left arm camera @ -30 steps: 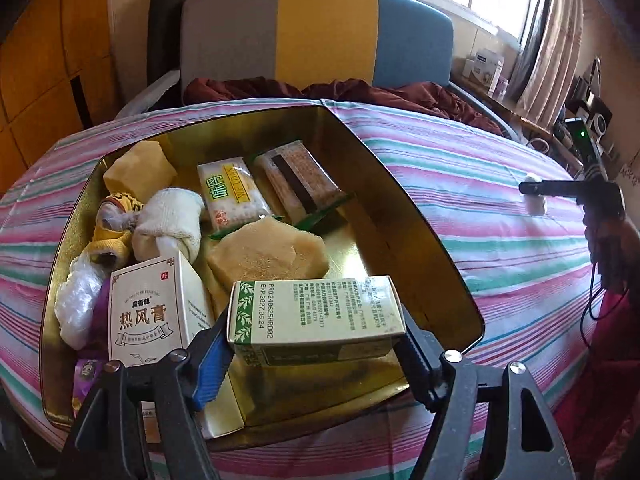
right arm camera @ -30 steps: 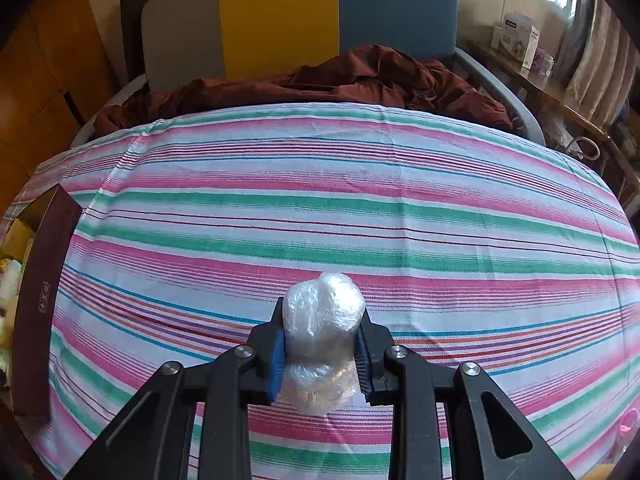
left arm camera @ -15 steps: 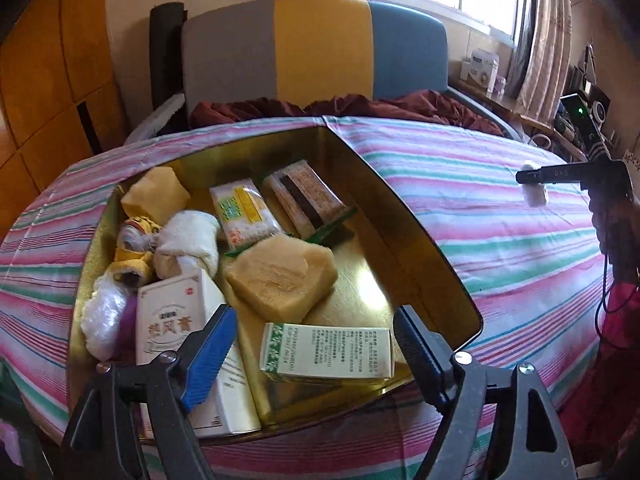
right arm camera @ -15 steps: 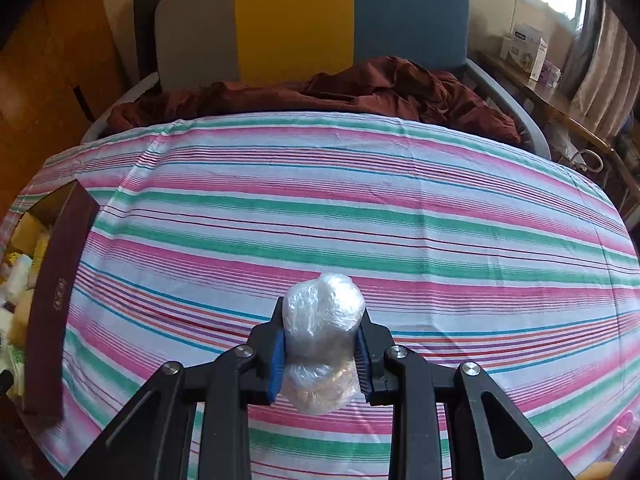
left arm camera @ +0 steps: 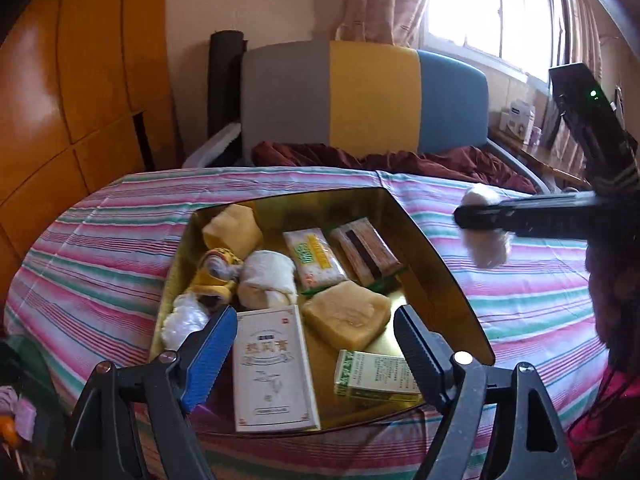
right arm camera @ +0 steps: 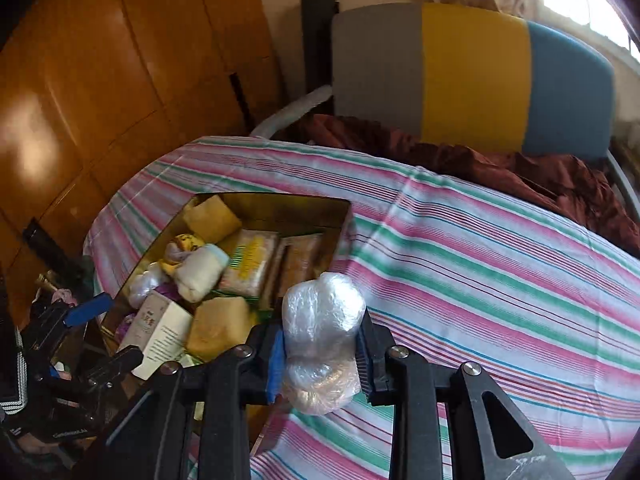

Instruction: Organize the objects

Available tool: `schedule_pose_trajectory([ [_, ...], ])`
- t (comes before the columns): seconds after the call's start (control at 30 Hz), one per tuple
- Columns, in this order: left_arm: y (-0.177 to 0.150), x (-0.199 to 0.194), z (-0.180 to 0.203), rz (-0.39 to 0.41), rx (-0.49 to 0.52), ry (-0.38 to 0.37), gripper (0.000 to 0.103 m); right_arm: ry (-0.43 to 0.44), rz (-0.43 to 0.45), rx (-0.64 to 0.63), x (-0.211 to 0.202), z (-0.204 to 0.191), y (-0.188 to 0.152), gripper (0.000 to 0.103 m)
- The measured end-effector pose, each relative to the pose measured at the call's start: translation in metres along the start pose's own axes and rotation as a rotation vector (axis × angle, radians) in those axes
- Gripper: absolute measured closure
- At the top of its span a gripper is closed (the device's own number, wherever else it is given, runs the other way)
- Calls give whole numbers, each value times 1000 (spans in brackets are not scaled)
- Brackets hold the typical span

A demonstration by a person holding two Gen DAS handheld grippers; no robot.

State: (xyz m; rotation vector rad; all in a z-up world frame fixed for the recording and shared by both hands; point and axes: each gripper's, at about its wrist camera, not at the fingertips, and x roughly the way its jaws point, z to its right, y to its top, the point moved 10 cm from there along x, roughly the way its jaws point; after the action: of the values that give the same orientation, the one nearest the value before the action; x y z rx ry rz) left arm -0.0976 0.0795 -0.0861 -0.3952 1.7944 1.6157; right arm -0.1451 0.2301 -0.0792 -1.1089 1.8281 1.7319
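The right gripper (right arm camera: 320,354) pinched a bag (right arm camera: 320,336) for the box (left arm camera: 440,268); the left gripper (left arm camera: 314,346) hung spread, empty.

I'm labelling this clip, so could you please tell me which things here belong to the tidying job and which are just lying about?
Job:
- gold box
- plastic-wrapped bundle in the right gripper
- green carton, lying in the box
- left gripper, open

Lying about:
- chair
- maroon cloth
- striped tablecloth

A lived-in home room. Wooden wardrobe panels (left arm camera: 80,92), a curtained window (left arm camera: 480,4) and a tricolour chair (left arm camera: 368,96) surround the striped-cloth tabletop (right arm camera: 480,248).
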Motion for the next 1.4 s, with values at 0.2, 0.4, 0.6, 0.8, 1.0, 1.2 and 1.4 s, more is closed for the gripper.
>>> schedule_pose_trajectory([
  [0.2, -6, -4, -22, -10, -34, 54, 21, -34, -71, -57, 39, -32, -7, 69],
  [0.4, -10, -7, -42, -16, -74, 142, 21, -109, -129, -79, 67, -36, -24, 41],
  [0.6, -6, -19, -54, 14, -120, 174, 21, -75, -91, -41, 59, -43, -30, 22],
  [0.8, 3, -33, -51, 86, -71, 232, 21, -43, -39, 8, 37, -53, -34, 16],
  [1.0, 2, -31, -47, 57, -123, 180, 22, -80, 36, 73, 14, -56, -46, 14],
  [1.2, -2, -29, -45, 36, -152, 160, 23, -155, 125, 124, -9, -49, -60, 9],
  [1.4, -3, -31, -41, 47, -138, 159, 23, -162, 114, 126, -6, -51, -63, 9],
])
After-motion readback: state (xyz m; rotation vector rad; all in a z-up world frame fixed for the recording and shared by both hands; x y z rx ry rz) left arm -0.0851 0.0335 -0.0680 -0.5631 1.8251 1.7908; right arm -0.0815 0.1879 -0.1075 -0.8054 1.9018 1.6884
